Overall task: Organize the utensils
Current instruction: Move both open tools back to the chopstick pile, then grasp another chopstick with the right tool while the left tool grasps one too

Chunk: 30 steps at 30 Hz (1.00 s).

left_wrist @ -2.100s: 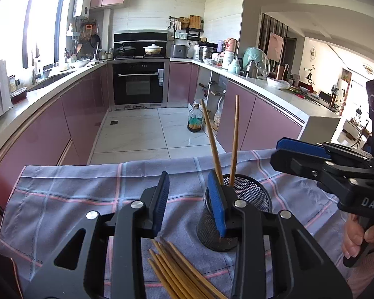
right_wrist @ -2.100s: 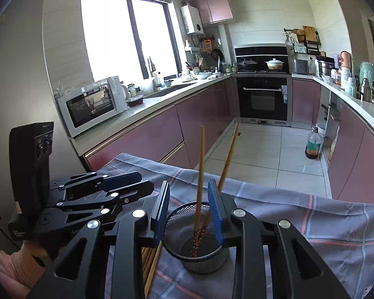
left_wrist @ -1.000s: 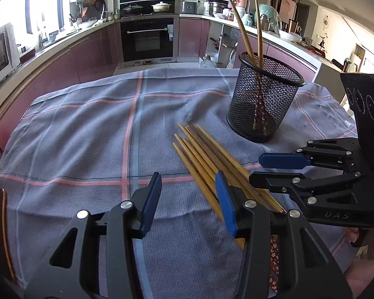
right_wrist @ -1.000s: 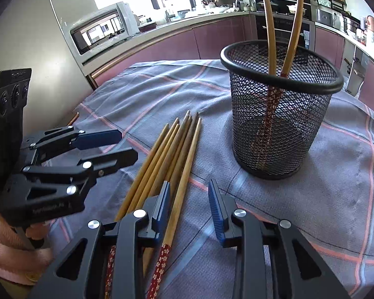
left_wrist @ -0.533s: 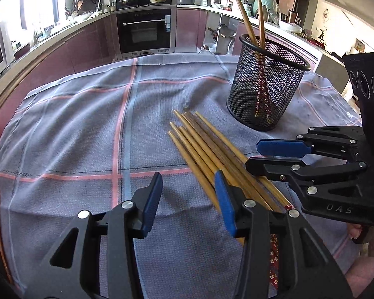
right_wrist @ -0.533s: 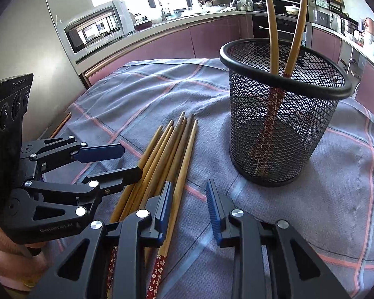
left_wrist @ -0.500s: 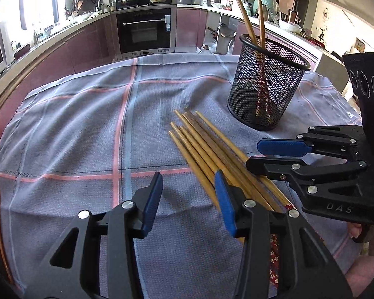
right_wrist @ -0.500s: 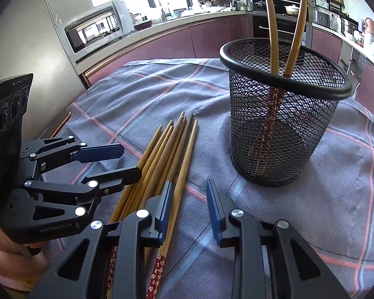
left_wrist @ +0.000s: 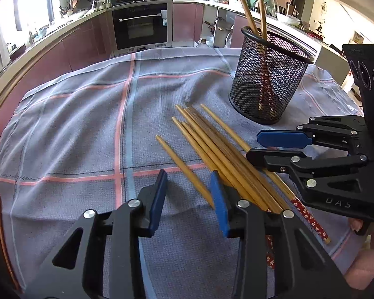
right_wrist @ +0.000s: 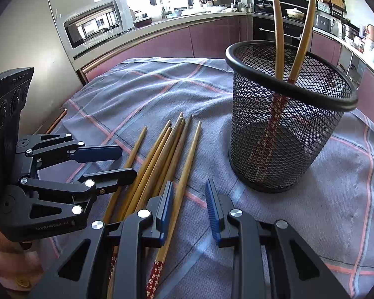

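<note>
Where mesh cup [right_wrist: 286,134] stands, two chopsticks [right_wrist: 278,37].

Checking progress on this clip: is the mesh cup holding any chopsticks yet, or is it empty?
Not empty. Two chopsticks stand inside the mesh cup, leaning apart above its rim; the other chopsticks lie on the cloth beside it.

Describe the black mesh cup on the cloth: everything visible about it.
The mesh cup is a round holder of black wire mesh, seemingly metal, with a thicker rolled rim and a solid-looking base. It stands upright on the checked grey cloth, widening slightly toward the top. Two chopsticks lean inside it, red patterned ends down, plain tips rising above the rim and splaying apart. The loose chopsticks lie beside it without touching it. Neither gripper touches it.
</note>
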Available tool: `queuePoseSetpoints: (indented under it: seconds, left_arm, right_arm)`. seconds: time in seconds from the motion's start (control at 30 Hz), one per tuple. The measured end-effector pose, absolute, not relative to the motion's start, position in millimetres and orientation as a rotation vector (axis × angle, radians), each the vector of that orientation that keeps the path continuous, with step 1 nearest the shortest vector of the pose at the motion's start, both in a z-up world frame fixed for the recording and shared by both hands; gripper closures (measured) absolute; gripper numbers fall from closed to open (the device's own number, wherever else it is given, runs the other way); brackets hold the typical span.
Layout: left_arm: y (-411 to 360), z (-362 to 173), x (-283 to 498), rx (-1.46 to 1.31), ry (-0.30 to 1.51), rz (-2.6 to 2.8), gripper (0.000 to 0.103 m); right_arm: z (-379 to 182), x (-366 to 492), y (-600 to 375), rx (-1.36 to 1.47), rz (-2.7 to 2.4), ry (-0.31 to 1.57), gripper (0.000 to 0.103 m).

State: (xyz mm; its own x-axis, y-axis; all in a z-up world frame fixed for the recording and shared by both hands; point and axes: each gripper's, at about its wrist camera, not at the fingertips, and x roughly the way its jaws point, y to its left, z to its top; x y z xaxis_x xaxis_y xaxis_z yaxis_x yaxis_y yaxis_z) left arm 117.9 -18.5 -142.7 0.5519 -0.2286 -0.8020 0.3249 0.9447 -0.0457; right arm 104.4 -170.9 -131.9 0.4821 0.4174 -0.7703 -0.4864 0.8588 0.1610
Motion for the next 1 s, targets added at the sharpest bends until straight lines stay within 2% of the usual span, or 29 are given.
queuePoseSetpoints:
  seconds: [0.17,0.37,0.5,0.63,0.87,1.0]
  left_arm:
    - [-20,-143,123,0.101,0.933,-0.33,0.084]
    - [-19,-143,123,0.103,0.942,-0.318,0.083]
    - [-20,-144,123,0.109,0.939,-0.316,0.083]
    - [-21,-145,122,0.106,0.937,-0.304,0.085]
    - [-16,-144,121,0.062,0.94,-0.275,0.095]
    - [-12,-140,119,0.043,0.931,-0.269,0.096]
  right_arm:
    - [-132,108,-164,-0.11,0.539,0.907,0.078]
    - [-132,109,-155,-0.166,0.523,0.898,0.083]
    - [-133,111,-155,-0.148,0.531,0.901,0.093]
    - [-133,114,-158,-0.096,0.539,0.913,0.097]
    - [-130,109,-166,-0.053,0.551,0.91,0.098]
    - [-122,105,-175,-0.025,0.566,0.889,0.098]
